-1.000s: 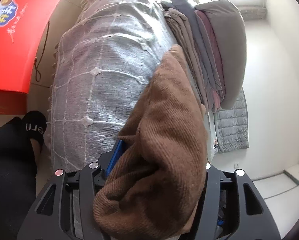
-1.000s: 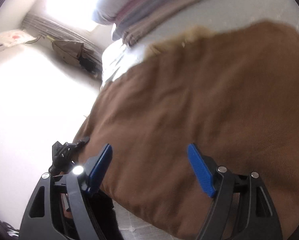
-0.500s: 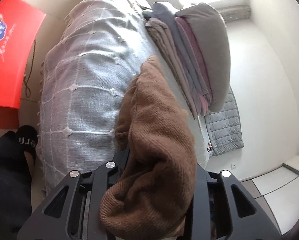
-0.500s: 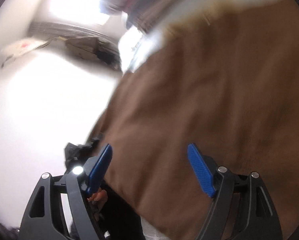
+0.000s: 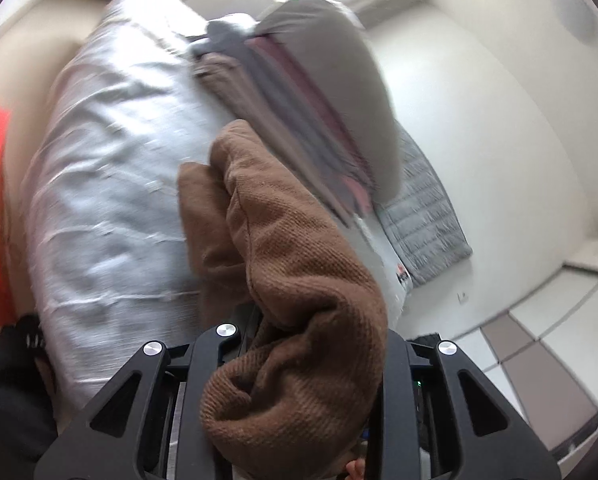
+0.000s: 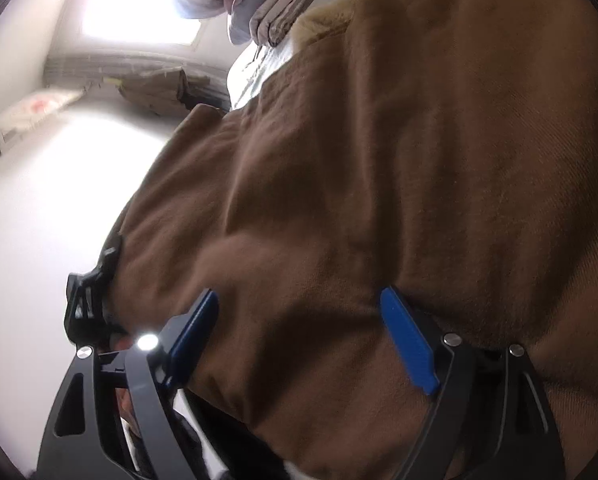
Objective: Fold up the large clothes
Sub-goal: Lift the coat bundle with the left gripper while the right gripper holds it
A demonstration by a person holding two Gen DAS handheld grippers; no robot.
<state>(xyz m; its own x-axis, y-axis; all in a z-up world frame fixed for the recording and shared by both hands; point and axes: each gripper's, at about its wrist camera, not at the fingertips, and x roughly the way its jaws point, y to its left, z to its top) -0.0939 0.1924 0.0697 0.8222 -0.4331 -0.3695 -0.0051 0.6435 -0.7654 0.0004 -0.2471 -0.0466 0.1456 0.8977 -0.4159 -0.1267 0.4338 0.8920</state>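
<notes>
The left gripper (image 5: 299, 344) points slightly downward over the bed (image 5: 111, 184), and its jaws are closing on a bunched fold of the brown garment (image 5: 283, 264), which fills the gap between them and spills over the front of the tool, hiding the fingertips. The right gripper (image 6: 299, 344) also tilts a little downward, rolled to one side; its jaws are opening, the two blue pads (image 6: 409, 344) standing wide apart with the brown cloth lying across the space between them and not pinched by either. In the left wrist view the garment shows a coarse ribbed knit, rolled into a thick rounded wad that runs from the jaws out onto the pale grey checked bedspread. In the right wrist view it shows as a broad, smoother brown expanse with soft folds, with a strip of pale fleecy lining (image 6: 339, 16) at its far edge. Beyond it on the bed sits a stack of folded clothes (image 5: 307, 92) in grey, mauve and taupe.
</notes>
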